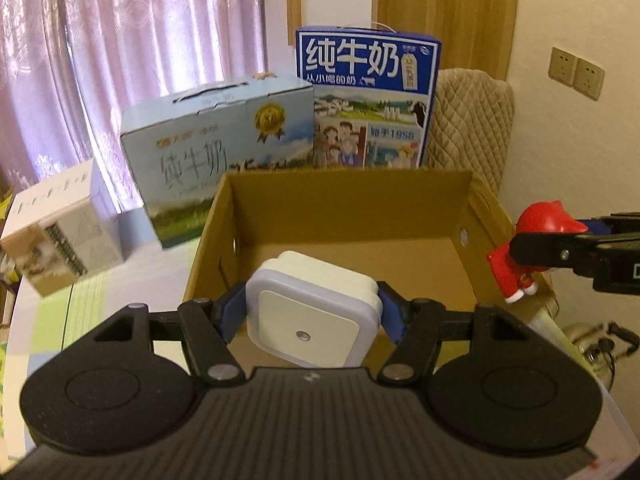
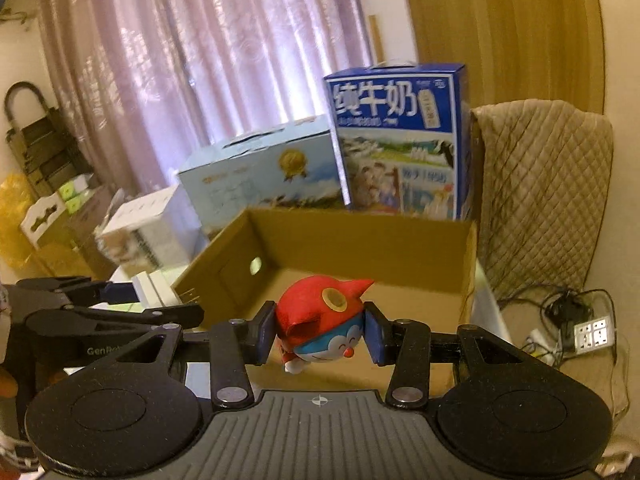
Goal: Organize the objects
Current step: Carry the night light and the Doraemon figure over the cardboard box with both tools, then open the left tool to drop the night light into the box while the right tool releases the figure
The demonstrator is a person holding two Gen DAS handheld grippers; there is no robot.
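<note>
open-topped cardboard box [image 1: 344, 208] on the counter [image 1: 52, 320], its floor bare, near rim below both grippers. two milk cartons [image 1: 360, 100] crowd its far wall, a quilted chair back [image 1: 468, 120] its right side. left gripper [image 1: 312, 304] over the near rim, jaws clamped on a white square night light [image 1: 312, 312]. right gripper [image 2: 318, 334] just inside the rim, jaws clamped on a red-capped toy figure [image 2: 320, 320], head pinched, feet hanging.
</note>
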